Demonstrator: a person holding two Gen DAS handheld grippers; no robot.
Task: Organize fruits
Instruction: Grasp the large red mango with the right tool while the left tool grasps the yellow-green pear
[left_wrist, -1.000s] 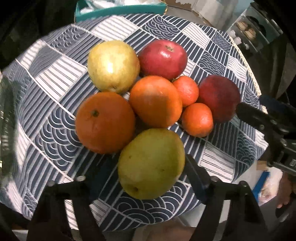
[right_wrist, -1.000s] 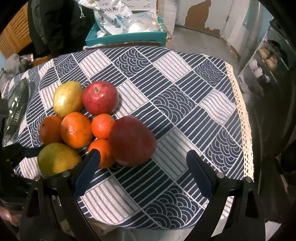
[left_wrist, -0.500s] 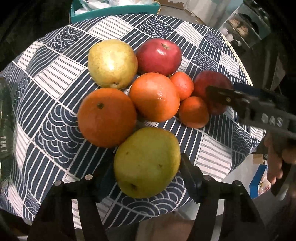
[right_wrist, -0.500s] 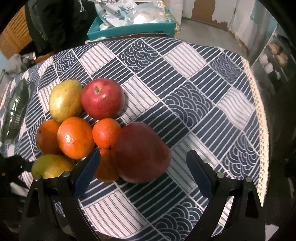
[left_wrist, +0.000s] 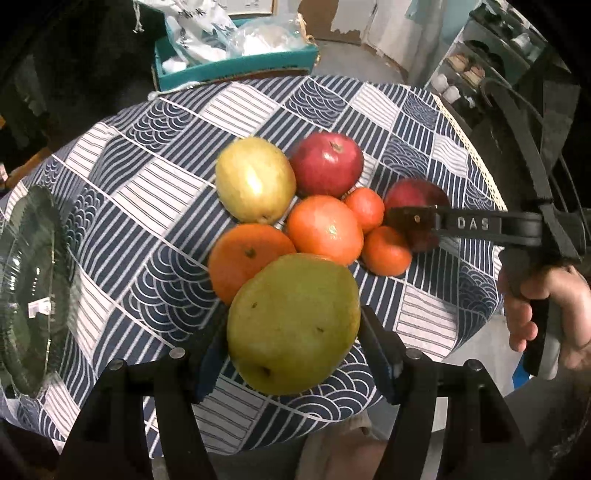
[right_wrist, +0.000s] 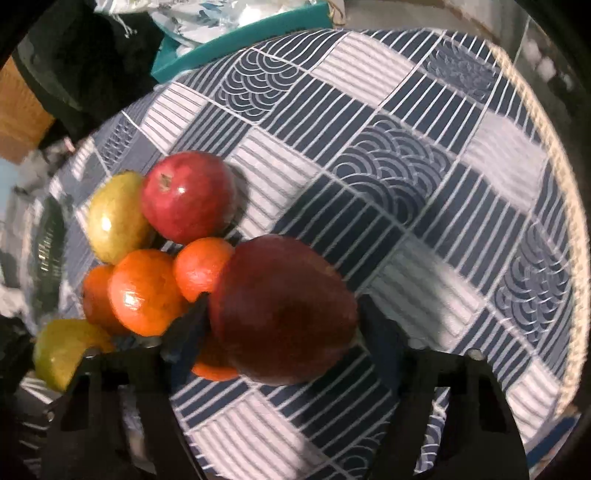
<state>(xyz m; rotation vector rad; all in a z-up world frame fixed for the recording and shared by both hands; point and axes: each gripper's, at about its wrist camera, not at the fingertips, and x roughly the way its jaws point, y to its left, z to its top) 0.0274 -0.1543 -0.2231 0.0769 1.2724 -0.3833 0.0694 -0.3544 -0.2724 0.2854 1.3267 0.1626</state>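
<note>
A cluster of fruit lies on a round table with a blue patterned cloth (left_wrist: 155, 192). My left gripper (left_wrist: 295, 354) is shut on a green pear (left_wrist: 293, 325) and holds it raised above the cloth. My right gripper (right_wrist: 284, 325) has its jaws against both sides of a dark red apple (right_wrist: 284, 310); it also shows in the left wrist view (left_wrist: 417, 221). Beside them lie a yellow pear (left_wrist: 255, 179), a bright red apple (left_wrist: 327, 164), two large oranges (left_wrist: 323, 229) (left_wrist: 247, 258) and two small tangerines (left_wrist: 365, 208) (left_wrist: 386, 251).
A dark green glass plate (left_wrist: 29, 295) sits at the table's left edge. A teal box (left_wrist: 236, 62) with plastic bags stands behind the table. The cloth's rope-trimmed right edge (right_wrist: 569, 229) is close. Shelves (left_wrist: 480, 59) stand at the far right.
My left gripper closed on the green pear and lifted it up and back. My right gripper moved forward around the dark red apple and its jaws closed in on it.
</note>
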